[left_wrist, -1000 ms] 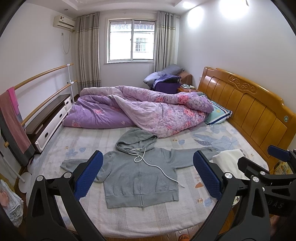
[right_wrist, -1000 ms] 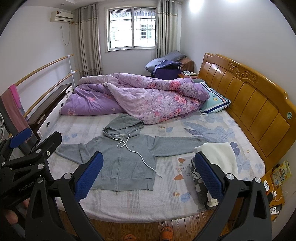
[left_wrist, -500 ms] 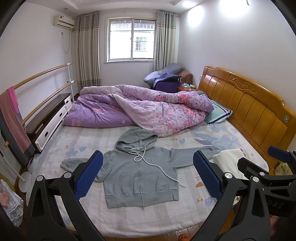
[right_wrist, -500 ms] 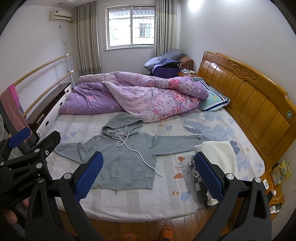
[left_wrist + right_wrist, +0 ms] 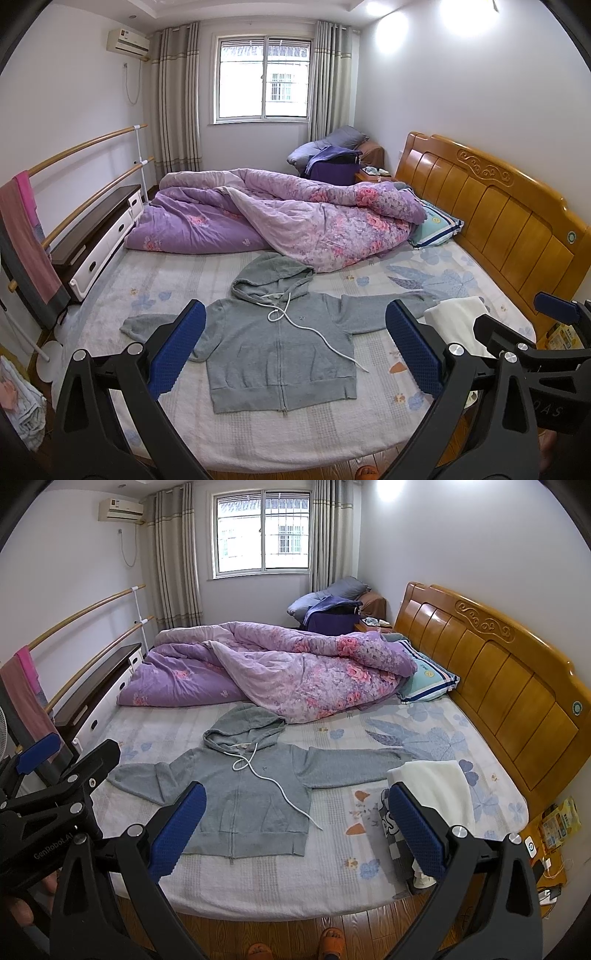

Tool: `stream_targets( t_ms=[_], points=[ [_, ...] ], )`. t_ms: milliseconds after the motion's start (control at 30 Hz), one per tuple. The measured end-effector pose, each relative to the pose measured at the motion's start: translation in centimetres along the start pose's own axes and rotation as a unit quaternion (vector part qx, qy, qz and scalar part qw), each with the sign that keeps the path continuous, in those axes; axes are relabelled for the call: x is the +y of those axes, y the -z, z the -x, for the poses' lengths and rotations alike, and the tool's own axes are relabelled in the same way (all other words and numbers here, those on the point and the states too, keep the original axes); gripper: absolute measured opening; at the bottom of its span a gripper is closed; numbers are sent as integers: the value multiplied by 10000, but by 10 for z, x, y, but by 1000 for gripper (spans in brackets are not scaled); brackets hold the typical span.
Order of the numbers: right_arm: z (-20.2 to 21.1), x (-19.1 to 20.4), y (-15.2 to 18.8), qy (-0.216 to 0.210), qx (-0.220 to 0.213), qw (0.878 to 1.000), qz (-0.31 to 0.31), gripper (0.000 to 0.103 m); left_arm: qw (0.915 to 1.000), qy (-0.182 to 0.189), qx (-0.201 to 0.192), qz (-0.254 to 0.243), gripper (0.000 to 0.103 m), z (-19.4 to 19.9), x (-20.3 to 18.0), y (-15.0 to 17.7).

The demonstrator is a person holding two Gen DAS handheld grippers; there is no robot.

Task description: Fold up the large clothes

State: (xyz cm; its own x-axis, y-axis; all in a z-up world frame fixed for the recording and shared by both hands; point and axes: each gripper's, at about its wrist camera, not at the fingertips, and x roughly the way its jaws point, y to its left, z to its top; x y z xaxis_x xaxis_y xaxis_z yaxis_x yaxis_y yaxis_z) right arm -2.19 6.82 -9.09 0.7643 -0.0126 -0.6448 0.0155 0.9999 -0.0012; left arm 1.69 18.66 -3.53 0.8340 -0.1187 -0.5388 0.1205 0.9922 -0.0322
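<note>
A grey zip hoodie (image 5: 277, 350) lies flat and face up on the bed, sleeves spread to both sides, hood toward the quilt, white drawstring trailing across its chest; it also shows in the right wrist view (image 5: 243, 794). My left gripper (image 5: 295, 349) is open and empty, held above the near edge of the bed in front of the hoodie. My right gripper (image 5: 295, 830) is open and empty, held to the right of the left one, also short of the bed.
A purple floral quilt (image 5: 280, 218) is heaped across the far half of the bed. Folded white and patterned clothes (image 5: 436, 786) sit at the bed's right near corner. A wooden headboard (image 5: 498, 214) stands right, a rail with towels (image 5: 22, 229) left.
Both grippers have shifted only slightly; the right wrist view has tilted a little lower. The hoodie has not moved.
</note>
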Motion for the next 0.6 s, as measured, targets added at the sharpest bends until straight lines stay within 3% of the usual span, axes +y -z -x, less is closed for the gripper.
stream_targets(
  t_ms=[600],
  points=[
    [0,0,0,-5,18,10000,-15,95,10000,24,76,8,98,-5,6,1]
  ],
)
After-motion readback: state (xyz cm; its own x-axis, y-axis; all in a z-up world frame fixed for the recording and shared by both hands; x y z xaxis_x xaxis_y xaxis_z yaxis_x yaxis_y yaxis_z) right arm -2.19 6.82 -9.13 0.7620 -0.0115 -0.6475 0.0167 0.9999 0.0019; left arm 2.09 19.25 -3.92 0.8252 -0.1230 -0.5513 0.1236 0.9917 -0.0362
